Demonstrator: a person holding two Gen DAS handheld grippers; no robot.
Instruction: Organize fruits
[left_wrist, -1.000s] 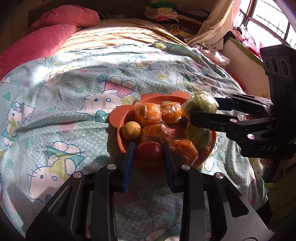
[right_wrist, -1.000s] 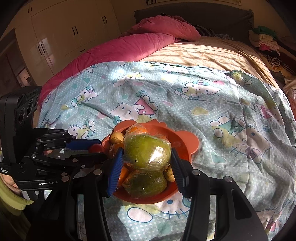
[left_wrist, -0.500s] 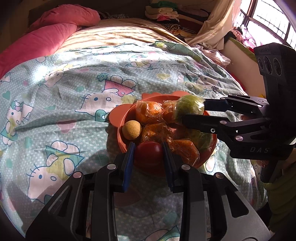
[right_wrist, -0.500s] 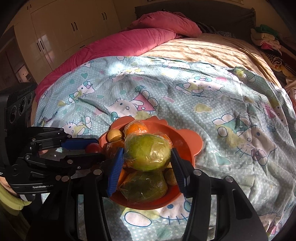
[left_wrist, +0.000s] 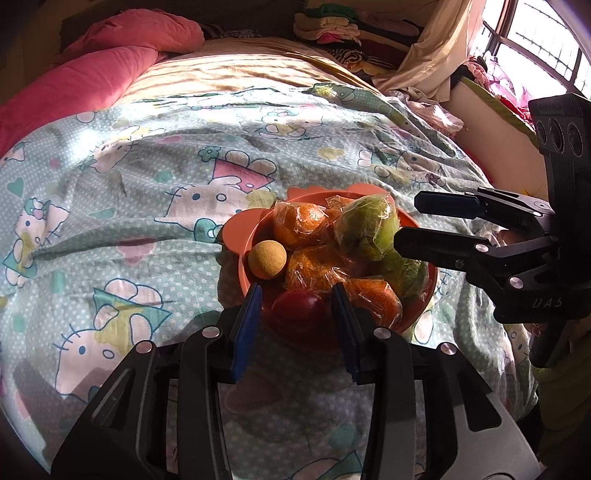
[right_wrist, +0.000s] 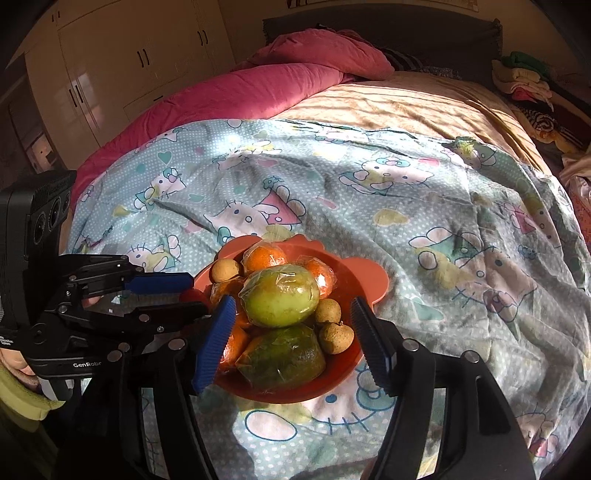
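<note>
Bowl (right_wrist: 364, 284) on bed: your right claw (right_wrist: 291, 345) has just opened off the wrapped green fruit (right_wrist: 280, 297) atop the pile; left claw (left_wrist: 297, 314) just loosened around the tomato (left_wrist: 298, 306). Film slippery; grip mid-sides.

A home bedroom: bed (right_wrist: 406, 110), cartoon sheet (right_wrist: 369, 192), wardrobe (right_wrist: 110, 55).

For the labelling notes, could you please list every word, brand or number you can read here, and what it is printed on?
"DAS": white letters on the body of the right gripper, left wrist view.
"GenRobr", cut off at its end: white print on the body of the left gripper, right wrist view.
Smaller white print at that body's far left edge: too small to read.
The printed blanket carries cartoon figures, no words.
</note>
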